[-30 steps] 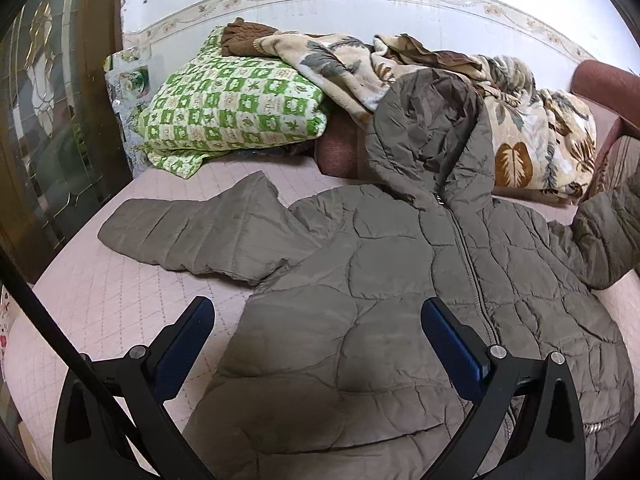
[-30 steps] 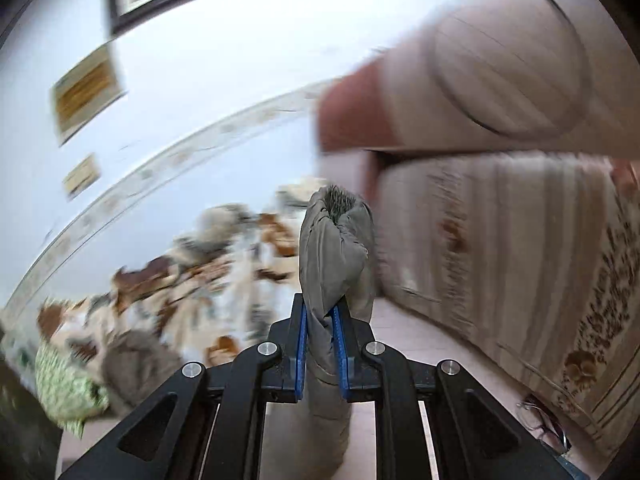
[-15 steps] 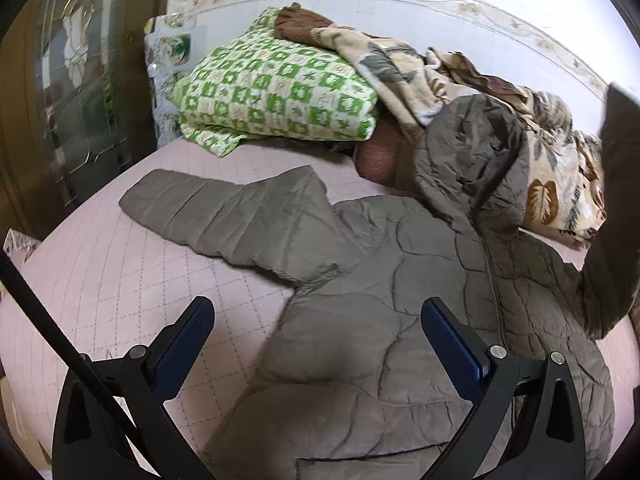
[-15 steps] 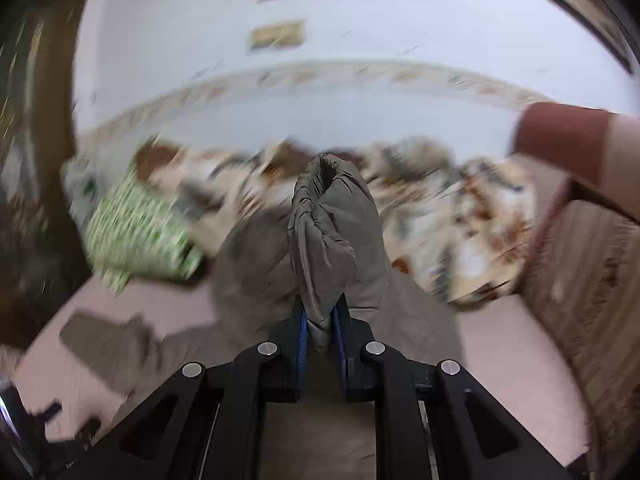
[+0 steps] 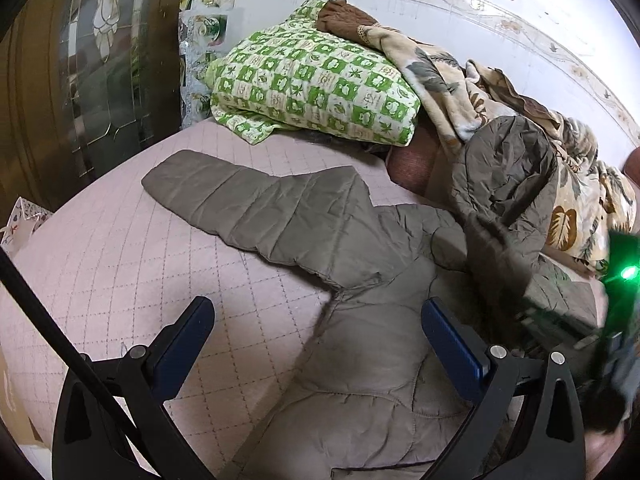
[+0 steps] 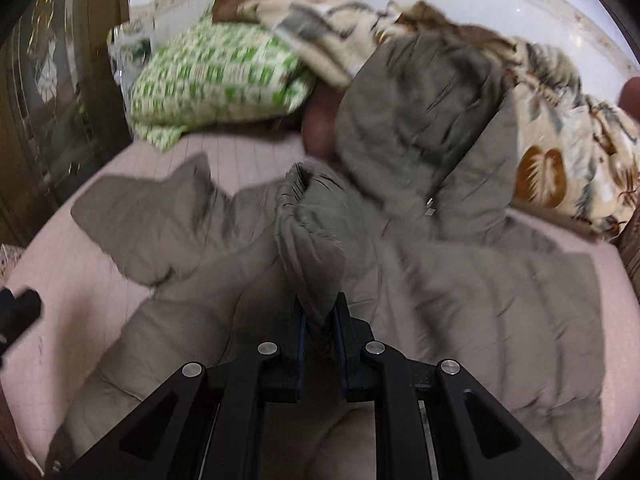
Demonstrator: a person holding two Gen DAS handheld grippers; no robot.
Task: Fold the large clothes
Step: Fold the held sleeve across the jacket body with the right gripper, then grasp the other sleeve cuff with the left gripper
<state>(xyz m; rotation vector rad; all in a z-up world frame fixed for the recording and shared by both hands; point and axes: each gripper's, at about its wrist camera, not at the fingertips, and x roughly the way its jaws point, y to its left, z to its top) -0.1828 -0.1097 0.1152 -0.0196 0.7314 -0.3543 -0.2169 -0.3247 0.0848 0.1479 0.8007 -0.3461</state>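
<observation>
A large grey-brown quilted hooded jacket (image 5: 372, 364) lies front up on a pink quilted bed (image 5: 120, 264). Its left sleeve (image 5: 248, 204) stretches out flat toward the left. Its hood (image 5: 504, 168) rests against the bedding at the back. My left gripper (image 5: 318, 336) is open and empty, hovering over the jacket's left side near the armpit. My right gripper (image 6: 320, 316) is shut on the cuff of the right sleeve (image 6: 312, 240), holding it over the jacket's chest. The jacket body (image 6: 500, 300) and left sleeve (image 6: 160, 224) also show in the right wrist view.
A green-and-white checked quilt (image 5: 316, 88) and a leaf-patterned blanket (image 5: 560, 184) are piled at the head of the bed. A dark wooden glass-paned door (image 5: 92, 72) stands at the left. The right gripper with a green light (image 5: 624, 276) shows at the right edge.
My right gripper has carried the right sleeve cuff from the far right across and down over the jacket's chest. My left gripper has drifted left and lower, staying open.
</observation>
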